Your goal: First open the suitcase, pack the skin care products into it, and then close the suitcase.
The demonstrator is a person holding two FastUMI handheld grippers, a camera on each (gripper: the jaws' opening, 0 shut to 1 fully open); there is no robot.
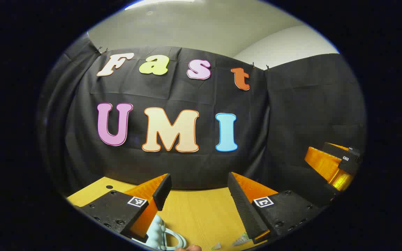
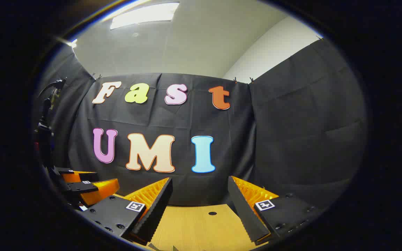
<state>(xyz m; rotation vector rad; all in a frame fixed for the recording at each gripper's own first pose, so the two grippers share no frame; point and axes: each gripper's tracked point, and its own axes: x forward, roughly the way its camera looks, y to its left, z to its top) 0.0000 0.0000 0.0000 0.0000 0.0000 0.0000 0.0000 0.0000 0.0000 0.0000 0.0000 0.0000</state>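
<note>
In the left gripper view my left gripper (image 1: 198,195) stands open above the wooden table (image 1: 197,212), with nothing between its fingers. A pale blue bumpy case with a handle (image 1: 162,235), which may be the suitcase, peeks out at the bottom edge below the left finger. My right gripper (image 1: 333,164) shows far off at the right of that view. In the right gripper view my right gripper (image 2: 198,198) is open over the table (image 2: 201,226) and holds nothing. The left gripper (image 2: 86,188) shows at the far left there.
Small scraps, perhaps sachets (image 1: 239,240), lie on the table near the bottom of the left gripper view. A fingertip (image 1: 190,248) shows at that view's bottom edge. A dark stand with a clamp (image 2: 47,118) rises at the left of the right gripper view.
</note>
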